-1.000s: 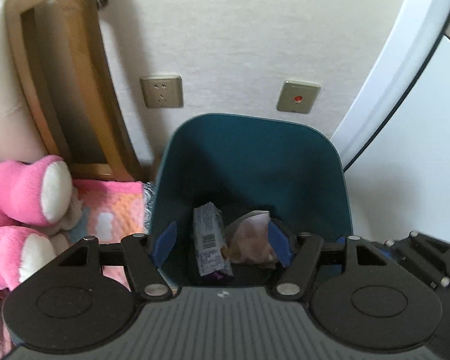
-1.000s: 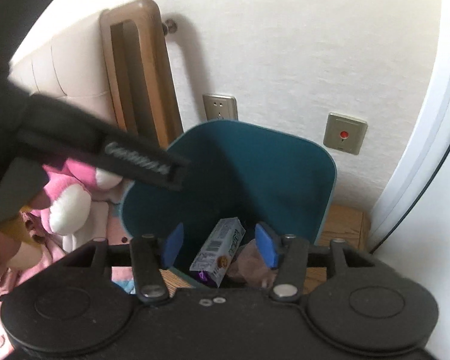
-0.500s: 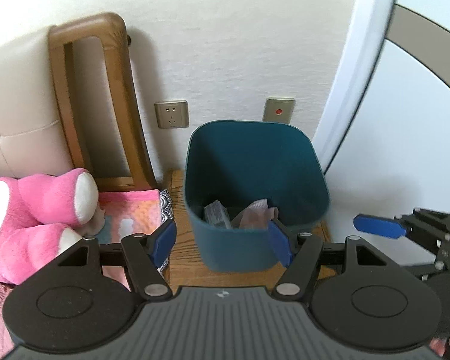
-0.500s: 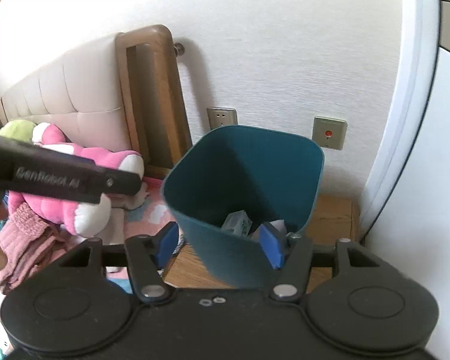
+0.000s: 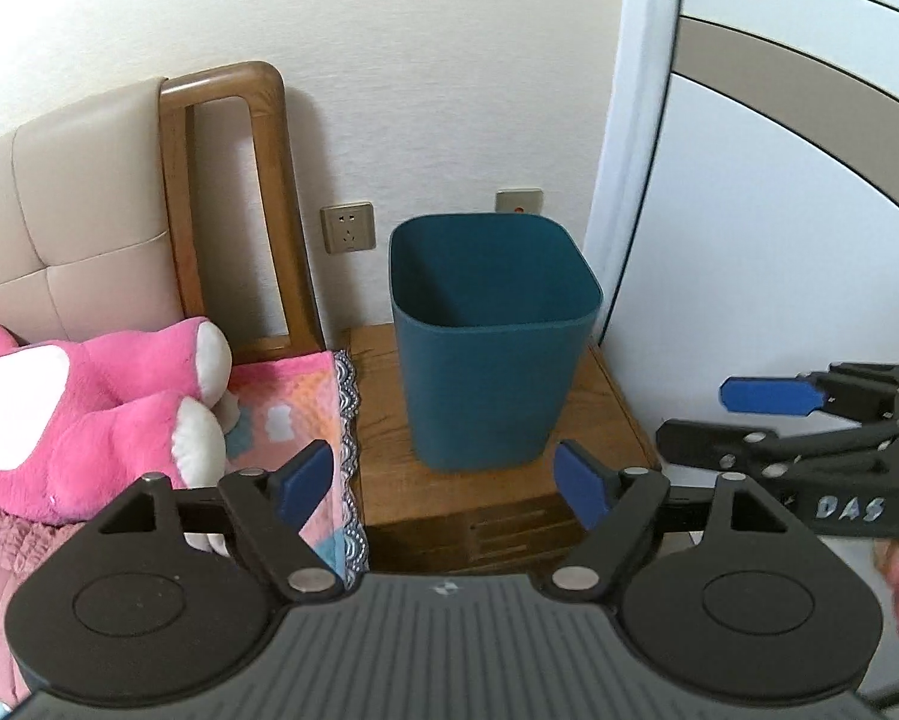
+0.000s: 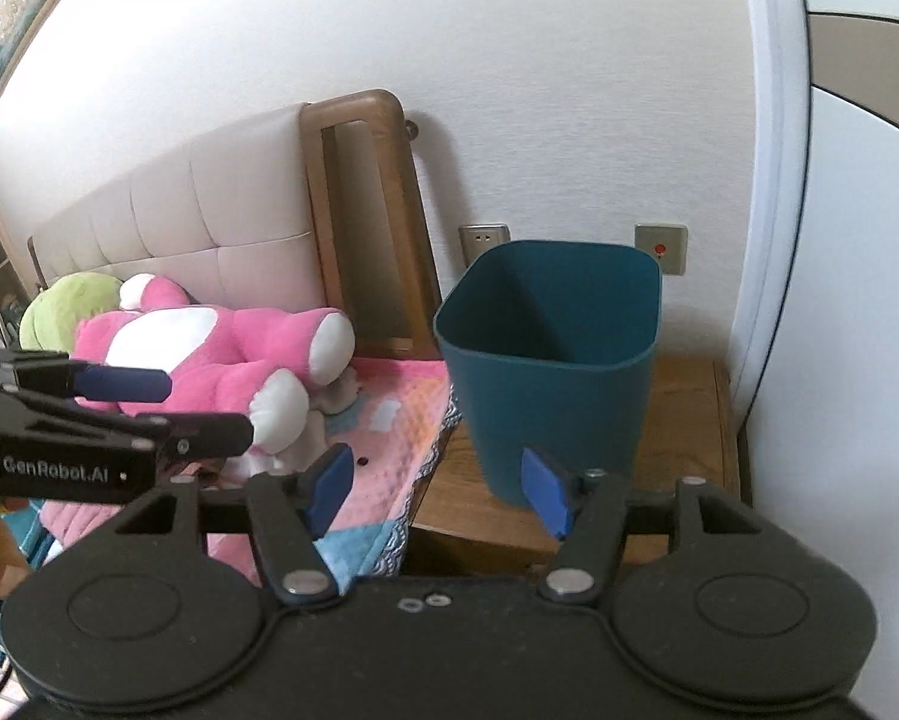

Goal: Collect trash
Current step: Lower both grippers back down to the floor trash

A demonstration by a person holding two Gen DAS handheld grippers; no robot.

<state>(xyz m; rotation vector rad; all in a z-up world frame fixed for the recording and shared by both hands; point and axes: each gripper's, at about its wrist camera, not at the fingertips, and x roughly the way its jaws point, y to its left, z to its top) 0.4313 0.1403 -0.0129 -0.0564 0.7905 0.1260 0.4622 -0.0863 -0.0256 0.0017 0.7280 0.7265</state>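
Note:
A dark teal trash bin (image 5: 491, 336) stands on a wooden nightstand (image 5: 389, 420) against the wall; in the right wrist view the bin (image 6: 557, 354) sits right of centre. Its contents are hidden behind the rim from here. My left gripper (image 5: 443, 483) hovers well back from the bin, its jaws opening with nothing between them. My right gripper (image 6: 437, 489) is likewise pulled back, jaws opening and empty. Each gripper shows in the other's view: the right gripper (image 5: 767, 396) at the right edge, the left gripper (image 6: 125, 384) at the left edge.
A pink plush toy (image 5: 89, 402) lies on a pink patterned blanket (image 5: 293, 420) on the bed left of the nightstand. A green plush (image 6: 65, 306) lies behind it. A padded headboard with wooden frame (image 5: 227, 204) backs the bed. A white door (image 5: 779, 210) stands right.
Both grippers have pulled back and up from over the bin, which now looks smaller and farther away. The wrappers seen inside earlier are out of sight. Both sets of jaws stand wider.

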